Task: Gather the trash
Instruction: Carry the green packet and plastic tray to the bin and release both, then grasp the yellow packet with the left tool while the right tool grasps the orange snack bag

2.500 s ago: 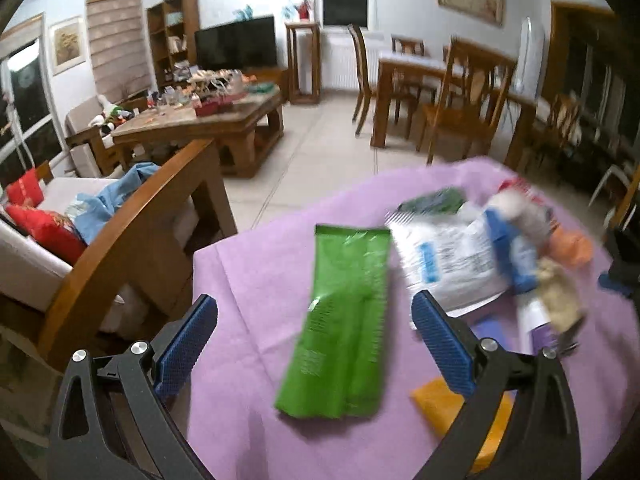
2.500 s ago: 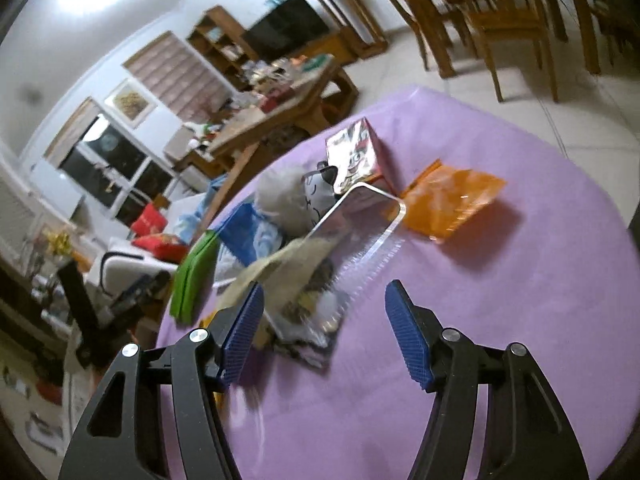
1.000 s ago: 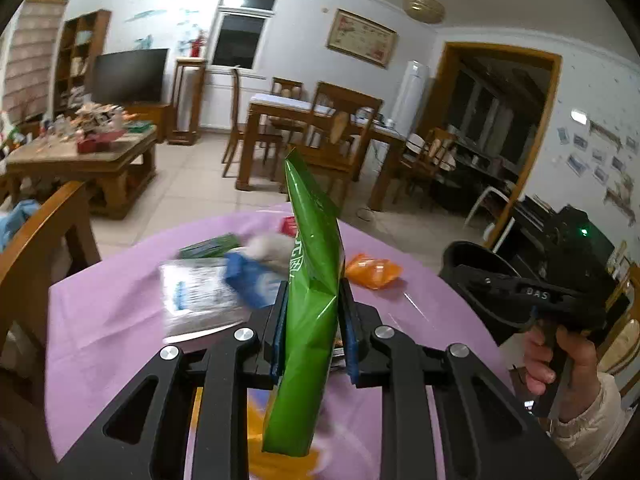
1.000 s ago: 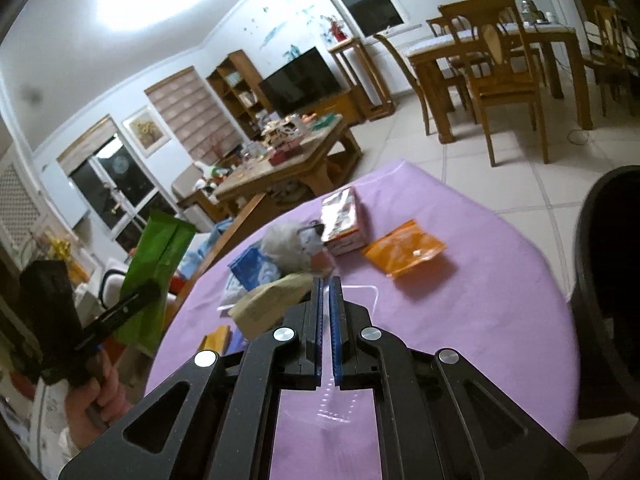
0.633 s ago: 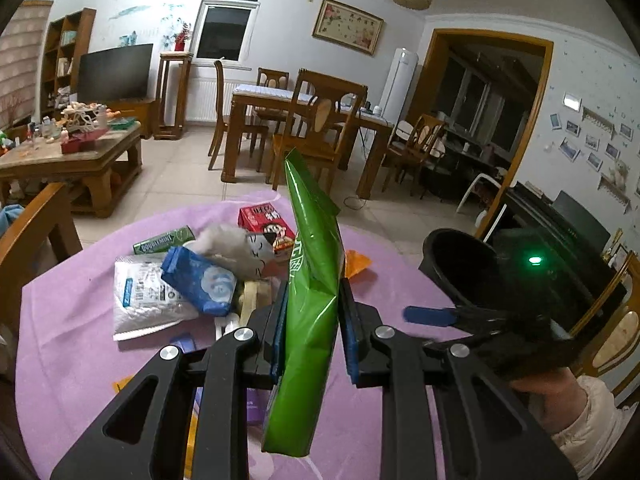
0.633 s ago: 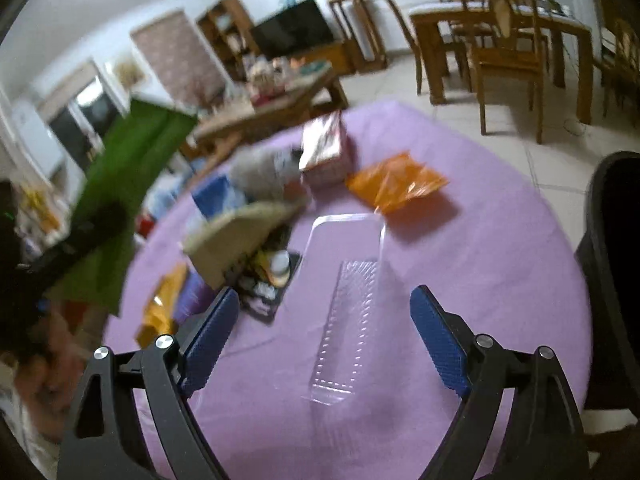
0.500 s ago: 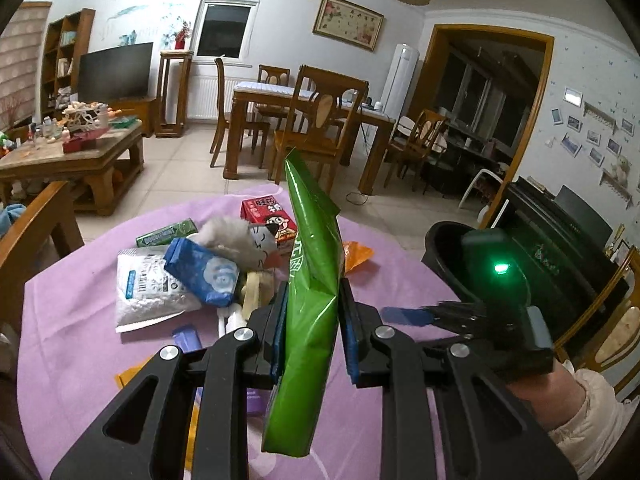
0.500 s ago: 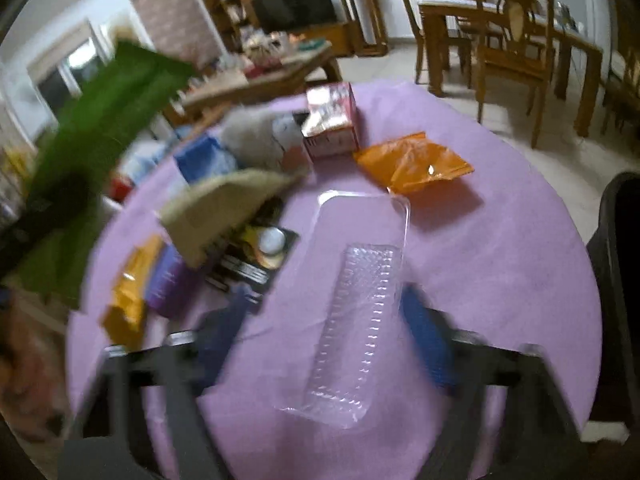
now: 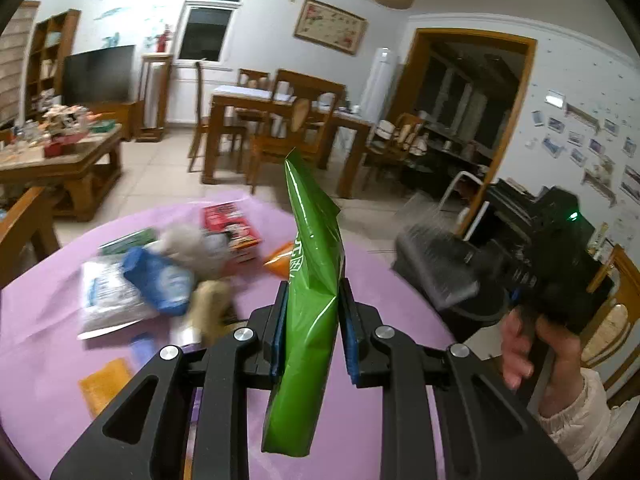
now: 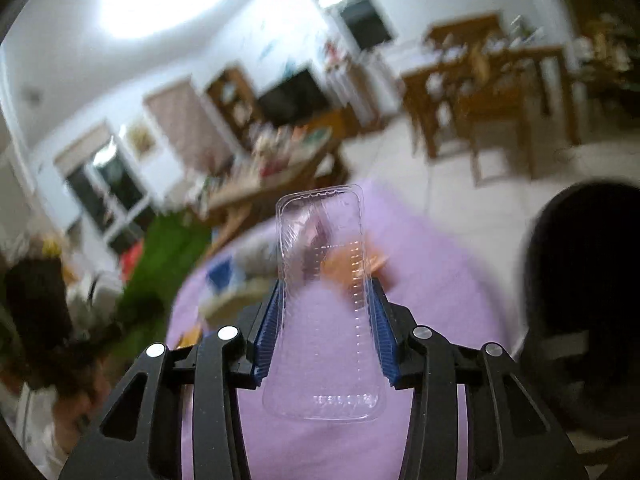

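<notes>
Only blurred white characters legible on green packet [image 9: 312, 292].

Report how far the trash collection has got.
Done: nothing can be seen inside the black bin yet. In hand: the left gripper is shut on the green bag, and the right gripper is closing its jaws on the clear plastic tray. Left: the red box, orange wrapper, blue pouch and other litter on the purple tablecloth.
</notes>
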Action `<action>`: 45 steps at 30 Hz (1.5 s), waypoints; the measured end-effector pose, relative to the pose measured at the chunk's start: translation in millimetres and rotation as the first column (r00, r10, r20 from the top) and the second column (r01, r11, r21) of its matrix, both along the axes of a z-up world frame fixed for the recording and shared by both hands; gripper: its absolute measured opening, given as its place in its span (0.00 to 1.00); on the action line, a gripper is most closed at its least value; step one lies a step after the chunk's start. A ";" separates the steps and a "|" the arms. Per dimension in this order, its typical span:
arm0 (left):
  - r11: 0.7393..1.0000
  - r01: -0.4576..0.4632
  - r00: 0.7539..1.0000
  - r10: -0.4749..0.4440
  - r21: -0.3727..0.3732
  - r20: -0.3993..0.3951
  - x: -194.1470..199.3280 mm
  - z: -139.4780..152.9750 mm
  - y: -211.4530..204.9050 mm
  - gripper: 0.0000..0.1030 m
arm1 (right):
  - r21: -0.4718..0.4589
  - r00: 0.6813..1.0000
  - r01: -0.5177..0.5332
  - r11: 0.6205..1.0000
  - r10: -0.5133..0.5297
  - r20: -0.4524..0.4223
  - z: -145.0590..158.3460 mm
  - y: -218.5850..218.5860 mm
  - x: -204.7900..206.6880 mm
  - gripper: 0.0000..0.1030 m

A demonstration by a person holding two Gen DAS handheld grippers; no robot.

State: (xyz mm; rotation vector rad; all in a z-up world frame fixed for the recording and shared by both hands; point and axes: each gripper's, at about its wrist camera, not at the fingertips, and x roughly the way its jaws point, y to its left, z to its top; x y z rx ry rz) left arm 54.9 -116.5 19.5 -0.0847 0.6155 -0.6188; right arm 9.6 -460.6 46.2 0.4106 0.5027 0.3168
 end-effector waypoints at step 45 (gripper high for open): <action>0.961 0.273 0.961 -0.272 0.027 -0.037 21.6 -28.3 -259.8 0.82 | 0.091 0.908 0.417 0.904 -0.420 0.008 -74.6 -203.6 -50.3 0.85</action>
